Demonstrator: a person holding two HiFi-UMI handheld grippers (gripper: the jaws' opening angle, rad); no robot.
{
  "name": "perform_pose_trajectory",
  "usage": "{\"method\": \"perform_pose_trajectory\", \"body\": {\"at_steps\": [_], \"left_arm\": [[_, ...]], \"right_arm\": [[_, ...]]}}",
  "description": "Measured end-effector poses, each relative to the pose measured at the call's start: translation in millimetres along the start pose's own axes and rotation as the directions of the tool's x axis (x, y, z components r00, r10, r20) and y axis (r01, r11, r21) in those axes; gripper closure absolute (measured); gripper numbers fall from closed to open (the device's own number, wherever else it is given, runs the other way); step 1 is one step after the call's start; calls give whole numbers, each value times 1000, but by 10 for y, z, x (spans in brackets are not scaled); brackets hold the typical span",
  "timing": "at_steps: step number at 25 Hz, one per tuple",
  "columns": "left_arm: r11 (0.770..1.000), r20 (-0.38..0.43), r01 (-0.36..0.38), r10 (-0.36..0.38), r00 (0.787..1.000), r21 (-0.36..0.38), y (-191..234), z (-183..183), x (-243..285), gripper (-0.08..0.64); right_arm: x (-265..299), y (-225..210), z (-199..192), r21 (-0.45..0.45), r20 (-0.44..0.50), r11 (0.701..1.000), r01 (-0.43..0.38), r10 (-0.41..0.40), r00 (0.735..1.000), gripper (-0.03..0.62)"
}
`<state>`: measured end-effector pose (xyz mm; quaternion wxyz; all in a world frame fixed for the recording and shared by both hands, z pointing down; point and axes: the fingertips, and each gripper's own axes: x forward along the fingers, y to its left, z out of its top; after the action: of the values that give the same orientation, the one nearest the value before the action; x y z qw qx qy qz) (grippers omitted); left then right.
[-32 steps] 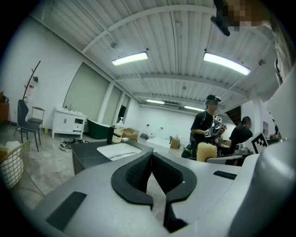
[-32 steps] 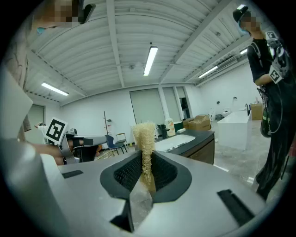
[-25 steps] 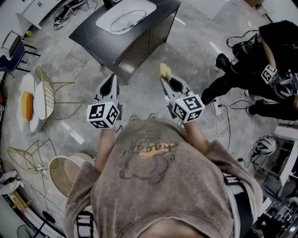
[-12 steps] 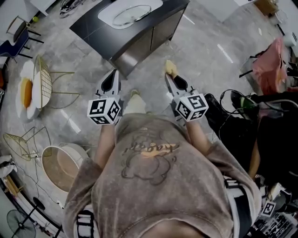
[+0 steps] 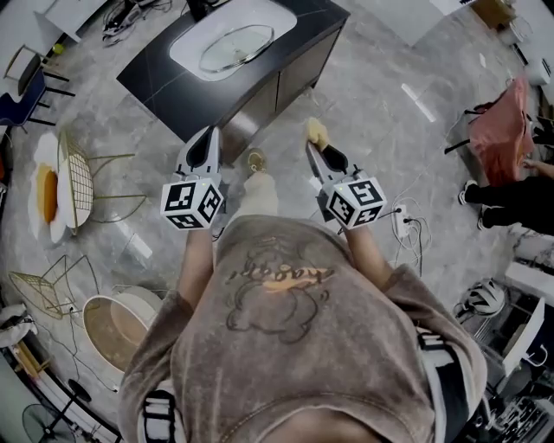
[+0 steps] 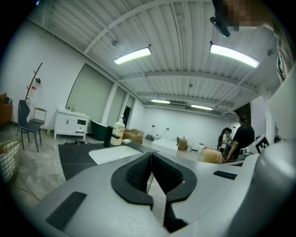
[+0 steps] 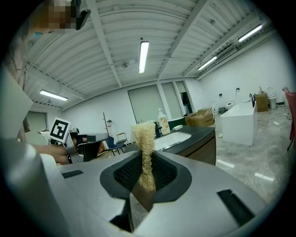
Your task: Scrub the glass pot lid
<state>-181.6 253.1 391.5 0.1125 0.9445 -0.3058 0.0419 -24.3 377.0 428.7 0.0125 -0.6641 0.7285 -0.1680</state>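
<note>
The person is standing on a grey floor with a gripper in each hand, facing a dark counter (image 5: pixel 147 78) in the upper middle of the head view. Both grippers are hanging well short of it.

The lid (image 5: pixel 235 48) is lying in the white sink (image 5: pixel 268 13) set into that counter, right near the top edge of the frame. Nothing is touching it. From the right gripper view the sink is showing a bit right of centre, with a bottle (image 7: pixel 163 122) standing behind it. I can't really make out the lid itself from there.

The left gripper (image 5: pixel 209 134) is doing nothing. In its own view the left gripper (image 6: pixel 151 156) is pressing its two black pads flat against each other, completely closed, with nothing in between.

The right gripper (image 5: pixel 312 145) is the busy one. It's pinching a yellowish, fibrous scrubber (image 5: pixel 317 130) that's poking out past the jaw tips toward the counter. In its own view the right gripper (image 7: pixel 147 159) is clamping the lower part of the scrubber (image 7: pixel 144 136) tight, and the rest is sticking straight up in the middle of the frame.

Other stuff: a gold wire chair (image 5: pixel 82 169) is sitting at the left of the head view, and another person (image 5: pixel 511 195) is crouching at the right edge.
</note>
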Motion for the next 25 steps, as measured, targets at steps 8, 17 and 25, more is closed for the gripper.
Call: {"method": "perform_pose_trajectory", "body": {"at_steps": [8,17,25], "left_arm": [[1000,-7,19,-19,1000,12,641,459,1165,541],[1000,-16,19,-19,1000,5,1381,930,2387,541],[1000,-18,-5,5,1000,0,1714,1096,2817,541]], "right_arm": [[1055,-623,494,-1,-18,1000,22,-22,1000,540],[2263,-1169,1187,-38,-25,999,6,-7,1000,540],[2848,-1407,1490,-50,-14,999,-9,9,1000,540]]}}
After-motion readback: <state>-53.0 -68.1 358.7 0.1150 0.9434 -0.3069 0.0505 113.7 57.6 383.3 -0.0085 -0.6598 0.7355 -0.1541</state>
